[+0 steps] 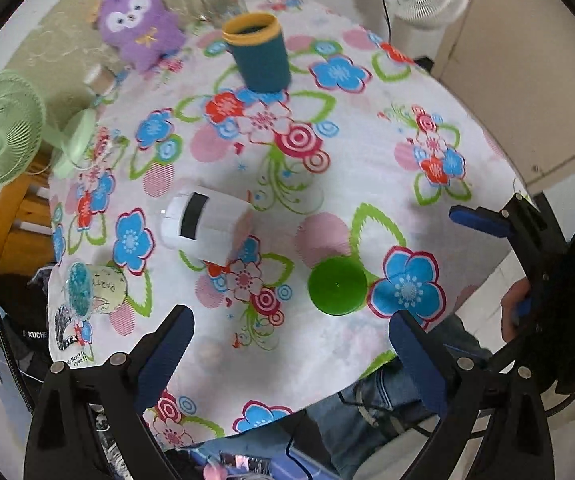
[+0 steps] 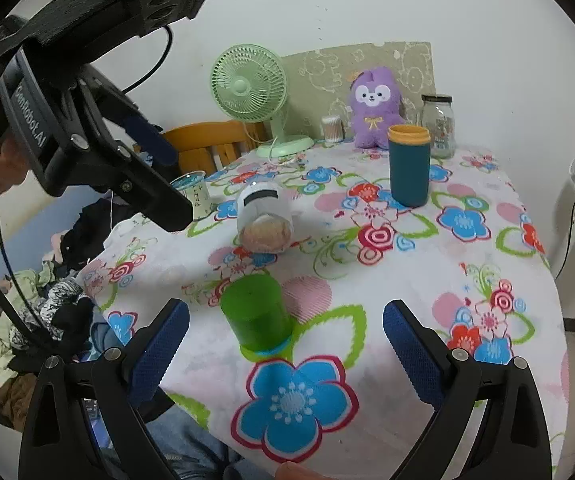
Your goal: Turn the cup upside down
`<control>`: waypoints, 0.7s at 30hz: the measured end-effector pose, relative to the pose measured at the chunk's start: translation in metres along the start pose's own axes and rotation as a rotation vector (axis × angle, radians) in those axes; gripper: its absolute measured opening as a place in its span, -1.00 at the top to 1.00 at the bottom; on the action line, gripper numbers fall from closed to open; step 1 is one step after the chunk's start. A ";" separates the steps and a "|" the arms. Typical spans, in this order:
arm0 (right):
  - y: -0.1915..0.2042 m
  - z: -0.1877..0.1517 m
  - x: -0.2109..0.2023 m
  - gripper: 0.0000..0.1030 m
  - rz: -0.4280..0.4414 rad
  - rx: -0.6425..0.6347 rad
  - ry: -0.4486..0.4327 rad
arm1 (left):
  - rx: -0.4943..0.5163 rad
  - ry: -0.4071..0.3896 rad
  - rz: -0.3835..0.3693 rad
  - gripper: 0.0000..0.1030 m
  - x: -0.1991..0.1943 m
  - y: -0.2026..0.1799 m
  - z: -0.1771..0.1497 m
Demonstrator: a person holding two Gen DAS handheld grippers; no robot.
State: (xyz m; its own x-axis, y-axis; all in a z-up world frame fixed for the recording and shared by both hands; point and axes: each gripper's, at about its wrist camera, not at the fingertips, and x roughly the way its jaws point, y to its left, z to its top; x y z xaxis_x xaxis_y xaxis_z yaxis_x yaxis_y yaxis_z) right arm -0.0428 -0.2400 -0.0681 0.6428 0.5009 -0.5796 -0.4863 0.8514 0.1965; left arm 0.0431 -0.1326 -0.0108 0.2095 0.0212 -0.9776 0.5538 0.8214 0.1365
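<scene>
A green plastic cup (image 2: pixel 256 317) stands upside down, rim on the flowered tablecloth (image 2: pixel 387 280), near the table's front edge; from above in the left wrist view it shows its closed bottom (image 1: pixel 337 286). My right gripper (image 2: pixel 285 336) is open and empty, fingers either side of and just short of the cup. My left gripper (image 1: pixel 291 344) is open and empty, held high above the table's near edge; it also shows at the upper left of the right wrist view (image 2: pixel 159 176).
A teal tumbler with a yellow rim (image 2: pixel 408 164) stands upright at the back. A white-wrapped jar (image 2: pixel 263 216) lies on its side mid-table. A small jar (image 2: pixel 195 194), green fan (image 2: pixel 249 88), purple plush (image 2: pixel 375 108) and glass jar (image 2: pixel 439 124) line the left and back.
</scene>
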 end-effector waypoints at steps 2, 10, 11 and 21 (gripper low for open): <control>0.003 0.006 0.000 -0.92 -0.002 -0.009 0.003 | -0.026 -0.020 -0.017 -0.92 -0.004 0.006 -0.005; 0.012 0.027 -0.003 -0.92 -0.044 -0.033 -0.001 | -0.122 -0.132 -0.061 -0.92 -0.021 0.029 -0.020; 0.013 0.029 -0.003 -0.92 -0.067 -0.039 -0.001 | -0.130 -0.140 -0.063 -0.92 -0.022 0.031 -0.021; 0.025 0.047 -0.006 -0.92 -0.146 -0.065 0.000 | -0.261 -0.292 -0.075 -0.92 -0.025 0.056 -0.052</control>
State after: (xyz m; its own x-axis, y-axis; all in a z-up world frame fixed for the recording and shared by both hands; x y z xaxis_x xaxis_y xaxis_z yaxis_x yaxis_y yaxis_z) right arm -0.0308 -0.2143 -0.0228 0.7092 0.3729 -0.5983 -0.4251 0.9032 0.0590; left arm 0.0269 -0.0577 0.0127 0.4179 -0.1763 -0.8912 0.3606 0.9326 -0.0154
